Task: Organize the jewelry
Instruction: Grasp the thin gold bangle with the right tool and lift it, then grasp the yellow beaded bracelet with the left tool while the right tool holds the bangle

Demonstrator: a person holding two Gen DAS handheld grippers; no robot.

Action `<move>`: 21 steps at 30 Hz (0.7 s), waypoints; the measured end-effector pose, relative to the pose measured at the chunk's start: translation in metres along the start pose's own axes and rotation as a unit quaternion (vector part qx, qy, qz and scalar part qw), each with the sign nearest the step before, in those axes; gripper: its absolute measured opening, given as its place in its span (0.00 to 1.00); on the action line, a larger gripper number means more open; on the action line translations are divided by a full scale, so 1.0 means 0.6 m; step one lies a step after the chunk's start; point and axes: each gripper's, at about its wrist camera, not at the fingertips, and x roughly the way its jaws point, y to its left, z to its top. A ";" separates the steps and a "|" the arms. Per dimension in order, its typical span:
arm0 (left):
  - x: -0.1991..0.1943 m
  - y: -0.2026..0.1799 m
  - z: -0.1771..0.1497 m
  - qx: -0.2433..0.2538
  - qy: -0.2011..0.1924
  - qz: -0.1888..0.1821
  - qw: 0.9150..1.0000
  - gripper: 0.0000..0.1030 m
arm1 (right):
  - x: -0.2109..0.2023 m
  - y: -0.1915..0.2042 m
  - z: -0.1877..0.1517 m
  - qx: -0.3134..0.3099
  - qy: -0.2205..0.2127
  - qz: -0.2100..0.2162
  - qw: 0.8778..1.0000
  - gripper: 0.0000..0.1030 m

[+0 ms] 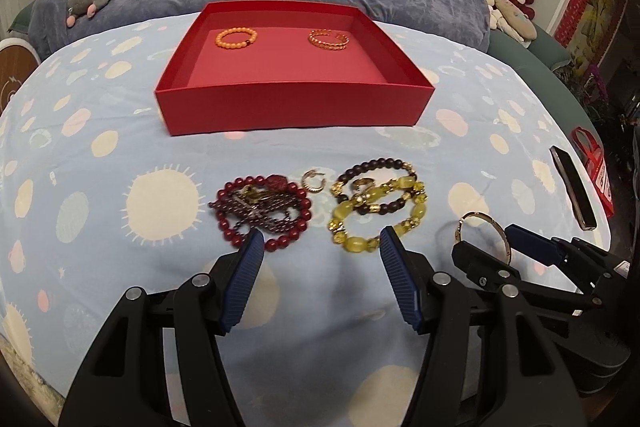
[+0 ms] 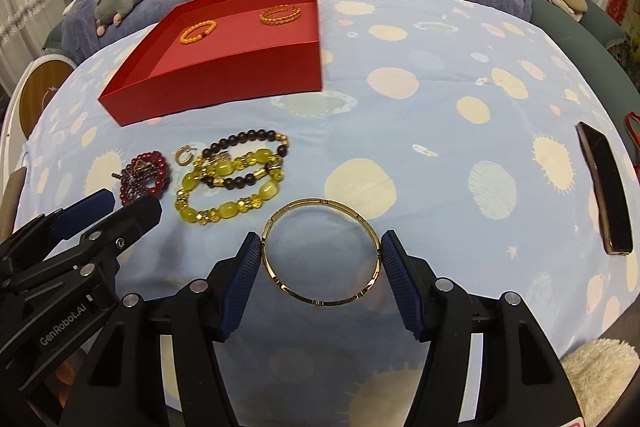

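Right gripper (image 2: 320, 247) spread wide around a gold bangle (image 2: 320, 253) lying flat on the spotted sheet (image 2: 440, 75), pads just beside its rim on either side, contact impossible to tell. Left gripper (image 1: 320, 247) also apart, holding nothing, hovering near a red bead bracelet (image 1: 264, 213) and a yellow bead bracelet (image 1: 376, 215). Further back, a red box (image 1: 294, 107) holding an orange bead bracelet (image 1: 236, 38) and a twisted gold bracelet (image 1: 329, 39). Dark phone (image 2: 606, 187) at the sheet's right edge.
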 end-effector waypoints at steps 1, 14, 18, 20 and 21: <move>0.004 -0.006 0.004 0.000 -0.001 -0.004 1.000 0.55 | -0.001 -0.009 0.002 0.006 -0.001 -0.001 1.000 0.58; 0.080 -0.053 0.024 0.039 0.024 -0.005 0.999 0.41 | -0.002 -0.061 0.009 0.041 -0.003 -0.001 0.999 0.58; 0.083 -0.046 0.021 0.044 0.020 -0.003 0.999 0.31 | 0.002 -0.063 0.008 0.044 -0.001 0.004 0.999 0.58; 0.082 -0.043 0.020 0.044 0.021 -0.007 0.999 0.17 | 0.004 -0.062 0.007 0.044 0.000 0.007 0.999 0.58; 0.082 -0.041 0.020 0.043 0.024 -0.010 0.999 0.09 | 0.005 -0.061 0.008 0.044 0.001 0.008 0.999 0.58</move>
